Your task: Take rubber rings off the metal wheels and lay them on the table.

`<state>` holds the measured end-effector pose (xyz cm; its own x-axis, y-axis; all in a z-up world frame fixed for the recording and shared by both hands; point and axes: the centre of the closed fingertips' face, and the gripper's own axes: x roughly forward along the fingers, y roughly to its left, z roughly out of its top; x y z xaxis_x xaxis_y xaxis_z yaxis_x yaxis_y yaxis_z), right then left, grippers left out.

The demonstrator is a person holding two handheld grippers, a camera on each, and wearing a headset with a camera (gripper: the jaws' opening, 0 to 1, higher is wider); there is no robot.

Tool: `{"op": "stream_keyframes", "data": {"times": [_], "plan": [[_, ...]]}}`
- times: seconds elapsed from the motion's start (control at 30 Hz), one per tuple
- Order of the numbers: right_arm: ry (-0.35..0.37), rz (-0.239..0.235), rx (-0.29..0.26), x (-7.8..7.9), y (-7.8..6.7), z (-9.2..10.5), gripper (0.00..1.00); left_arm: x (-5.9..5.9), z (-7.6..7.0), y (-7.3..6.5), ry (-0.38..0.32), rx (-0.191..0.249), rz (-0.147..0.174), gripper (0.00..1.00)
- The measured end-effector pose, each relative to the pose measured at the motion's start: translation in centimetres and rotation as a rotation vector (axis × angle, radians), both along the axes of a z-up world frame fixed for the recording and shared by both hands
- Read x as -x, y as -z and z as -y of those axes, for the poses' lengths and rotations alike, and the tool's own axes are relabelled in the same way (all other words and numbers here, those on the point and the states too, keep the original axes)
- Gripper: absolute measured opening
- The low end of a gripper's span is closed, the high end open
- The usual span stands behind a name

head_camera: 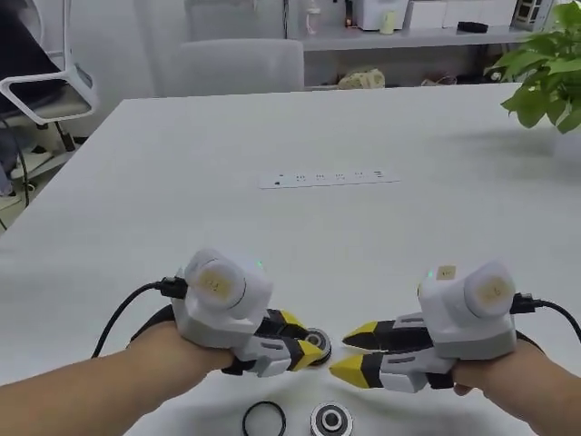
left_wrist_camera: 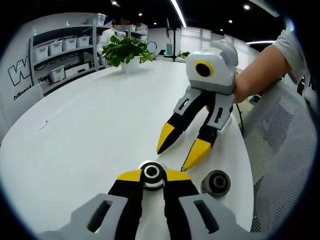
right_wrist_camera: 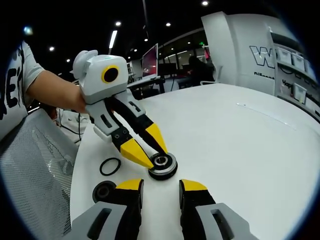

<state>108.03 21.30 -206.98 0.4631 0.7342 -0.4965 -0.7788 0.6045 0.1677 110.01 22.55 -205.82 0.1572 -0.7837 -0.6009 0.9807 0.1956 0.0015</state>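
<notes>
- left gripper (head_camera: 306,340): jaws drawn in narrow on a metal wheel (right_wrist_camera: 163,165), with one yellow tip on each side of it.
- the metal wheel sits on the white table (head_camera: 272,136), near the edge closest to the person.
- in the right gripper view the metal wheel shows a dark outer band around a bright hub.
- right gripper (head_camera: 343,352): jaws spread, with nothing between them. its tips point toward the metal wheel, near it but apart from it.
- second wheel (head_camera: 331,421): lies flat on the table, clear of both grippers and nearer the person than the metal wheel.
- rubber ring (head_camera: 263,419): black and loose, flat on the table just beside the second wheel, on its left in the head view and not touching it.
- it cannot be told whether the second wheel carries a ring.
- potted plant (head_camera: 545,77): at the far right of the table.
- socket strip (head_camera: 329,179): at mid-table, well apart from the work.
</notes>
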Motion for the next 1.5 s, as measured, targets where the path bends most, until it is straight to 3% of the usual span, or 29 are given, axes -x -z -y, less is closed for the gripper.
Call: {"op": "stream_keyframes", "data": {"times": [0.27, 0.43, 0.83, 1.27, 1.43, 1.5], "plan": [[0.007, 0.018, 0.012, -0.4, -0.1, -0.1, 0.28, -0.3, 0.1, 0.0, -0.043, -0.002, 0.014, 0.08], [0.003, 0.028, 0.016, -0.8, -0.2, -0.7, 0.29, -0.1, 0.0, 0.2, -0.021, -0.006, 0.019, 0.07], [-0.011, 0.039, 0.046, -1.3, 0.3, -1.8, 0.30, -0.3, 0.0, 0.4, -0.044, -0.008, 0.013, 0.07], [-0.013, 0.027, 0.066, -0.9, 0.7, -1.3, 0.21, -0.2, 0.1, 0.4, -0.047, -0.002, 0.012, 0.07], [-0.011, 0.019, 0.074, -0.6, 0.7, -0.6, 0.09, -0.2, 0.2, 0.4, -0.054, -0.001, 0.013, 0.07], [-0.009, 0.018, 0.076, -0.6, 0.8, -0.7, 0.08, -0.2, 0.2, 0.4, -0.056, -0.002, 0.013, 0.07]]}}
